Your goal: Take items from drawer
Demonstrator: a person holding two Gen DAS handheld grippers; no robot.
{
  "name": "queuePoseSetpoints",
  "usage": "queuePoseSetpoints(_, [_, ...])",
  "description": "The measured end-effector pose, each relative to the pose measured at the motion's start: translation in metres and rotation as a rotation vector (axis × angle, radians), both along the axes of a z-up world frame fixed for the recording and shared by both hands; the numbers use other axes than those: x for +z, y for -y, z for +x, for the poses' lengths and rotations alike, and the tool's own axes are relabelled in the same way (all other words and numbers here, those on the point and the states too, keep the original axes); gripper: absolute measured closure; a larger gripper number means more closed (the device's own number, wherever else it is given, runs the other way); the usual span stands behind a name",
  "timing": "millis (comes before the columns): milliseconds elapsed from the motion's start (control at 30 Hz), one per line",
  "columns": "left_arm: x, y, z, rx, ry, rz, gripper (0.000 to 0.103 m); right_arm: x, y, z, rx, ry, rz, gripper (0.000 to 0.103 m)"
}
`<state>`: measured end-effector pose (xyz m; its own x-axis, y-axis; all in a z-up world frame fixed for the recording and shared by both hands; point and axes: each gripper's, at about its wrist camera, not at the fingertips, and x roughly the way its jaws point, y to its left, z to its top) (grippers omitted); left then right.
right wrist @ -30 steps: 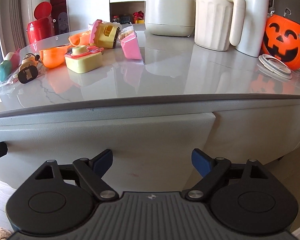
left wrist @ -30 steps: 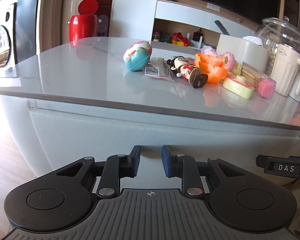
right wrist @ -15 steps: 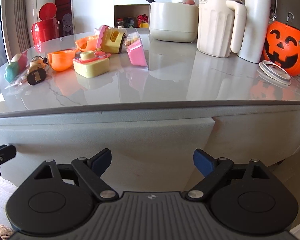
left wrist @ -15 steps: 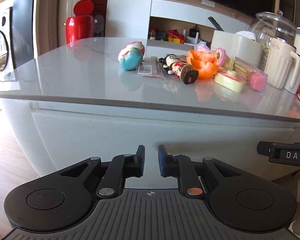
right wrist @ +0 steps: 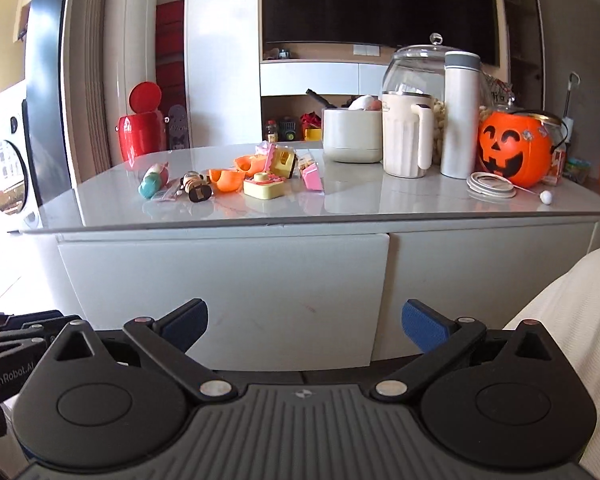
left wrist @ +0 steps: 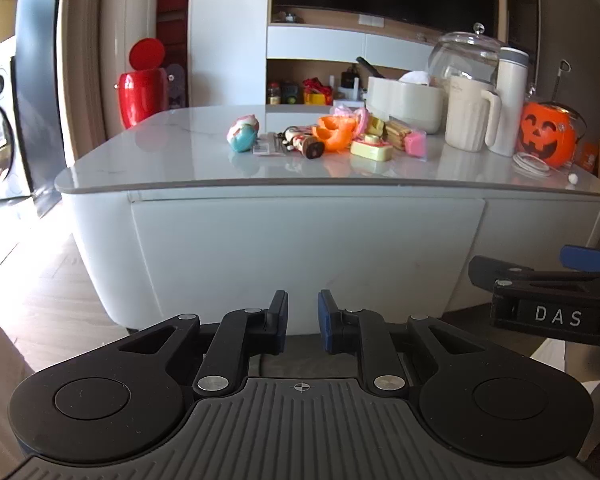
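The white cabinet's left drawer front [left wrist: 300, 248] [right wrist: 220, 280] is closed flush under the grey top. Small toys lie on the top: a teal-and-pink egg [left wrist: 242, 134], a figurine [left wrist: 305, 144], orange shells [left wrist: 335, 132], a yellow cake block [left wrist: 371, 150] and a pink block [left wrist: 415, 145]. My left gripper [left wrist: 301, 316] hangs well back from the drawer front, its jaws almost together with nothing between them. My right gripper [right wrist: 303, 320] is also back from the cabinet, wide open and empty. The drawer's inside is hidden.
A cream jug [right wrist: 405, 140], a white bottle [right wrist: 459, 116], a glass jar, a cream pot [right wrist: 351, 136], an orange pumpkin bucket [right wrist: 513, 148] and a jar lid [right wrist: 491, 190] stand at the top's right. A second drawer front [right wrist: 487, 280] lies to the right. White cloth [right wrist: 571, 320] is near right.
Both grippers have drawn back from the cabinet, so the whole front now shows. The left jaws closed slightly; the right stayed wide open.
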<state>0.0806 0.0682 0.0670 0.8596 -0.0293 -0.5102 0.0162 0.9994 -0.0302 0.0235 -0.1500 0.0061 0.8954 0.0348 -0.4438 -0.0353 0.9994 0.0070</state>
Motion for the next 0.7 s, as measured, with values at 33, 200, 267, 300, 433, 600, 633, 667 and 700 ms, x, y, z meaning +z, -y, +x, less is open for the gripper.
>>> queuePoseSetpoints(33, [0.001, 0.0, 0.0, -0.002, 0.006, -0.008, 0.084, 0.001, -0.002, 0.004, 0.017, -0.02, 0.003, 0.0])
queuePoseSetpoints(200, [-0.012, 0.003, 0.006, -0.009, -0.067, -0.019, 0.084, -0.011, -0.007, 0.015, 0.035, -0.104, 0.017, 0.0])
queuePoseSetpoints(267, [-0.015, 0.002, 0.006, -0.009, -0.076, -0.022, 0.084, -0.016, -0.008, 0.02, 0.025, -0.124, 0.015, 0.0])
queuePoseSetpoints(300, [-0.016, 0.002, 0.007, -0.008, -0.078, -0.024, 0.084, -0.017, -0.008, 0.021, 0.021, -0.127, 0.013, 0.0])
queuePoseSetpoints(433, [-0.018, 0.002, 0.008, -0.008, -0.086, -0.034, 0.084, -0.022, -0.013, 0.021, 0.039, -0.144, -0.021, 0.0])
queuePoseSetpoints(600, [-0.021, 0.002, 0.008, -0.006, -0.098, -0.039, 0.084, -0.025, -0.018, 0.022, 0.061, -0.151, -0.046, 0.0])
queuePoseSetpoints(633, [-0.021, 0.002, 0.008, -0.005, -0.1, -0.04, 0.084, -0.026, -0.018, 0.023, 0.06, -0.154, -0.046, 0.0])
queuePoseSetpoints(667, [-0.021, 0.002, 0.008, -0.004, -0.102, -0.041, 0.084, -0.026, -0.018, 0.023, 0.059, -0.156, -0.045, 0.0])
queuePoseSetpoints(700, [-0.021, 0.002, 0.008, -0.002, -0.103, -0.043, 0.084, -0.026, -0.018, 0.024, 0.057, -0.159, -0.044, 0.0])
